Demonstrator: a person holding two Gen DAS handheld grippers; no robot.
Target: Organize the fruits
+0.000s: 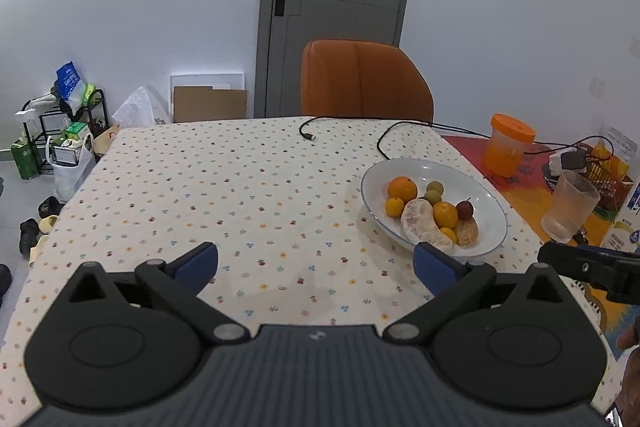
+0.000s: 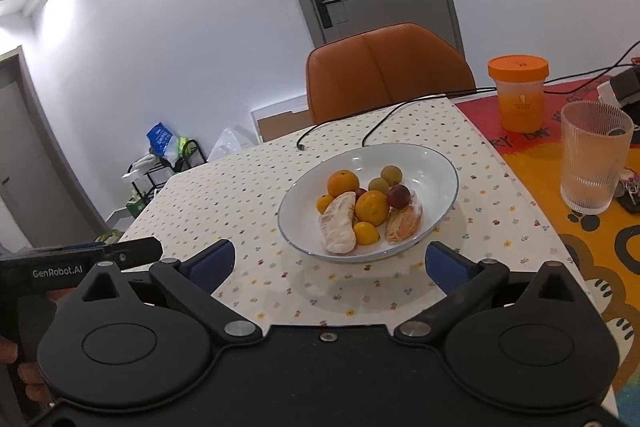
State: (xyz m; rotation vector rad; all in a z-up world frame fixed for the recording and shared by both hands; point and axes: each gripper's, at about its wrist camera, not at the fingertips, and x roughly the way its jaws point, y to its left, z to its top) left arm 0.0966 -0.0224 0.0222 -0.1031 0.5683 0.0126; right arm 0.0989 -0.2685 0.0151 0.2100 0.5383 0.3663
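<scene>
A white bowl on the dotted tablecloth holds several fruits: oranges, two peeled pomelo pieces, two small green fruits and a small red fruit. My left gripper is open and empty, above the cloth to the left of the bowl. My right gripper is open and empty, just in front of the bowl's near rim.
A ribbed glass and an orange lidded cup stand right of the bowl on a colourful mat. Black cables lie behind the bowl. An orange chair stands at the far edge.
</scene>
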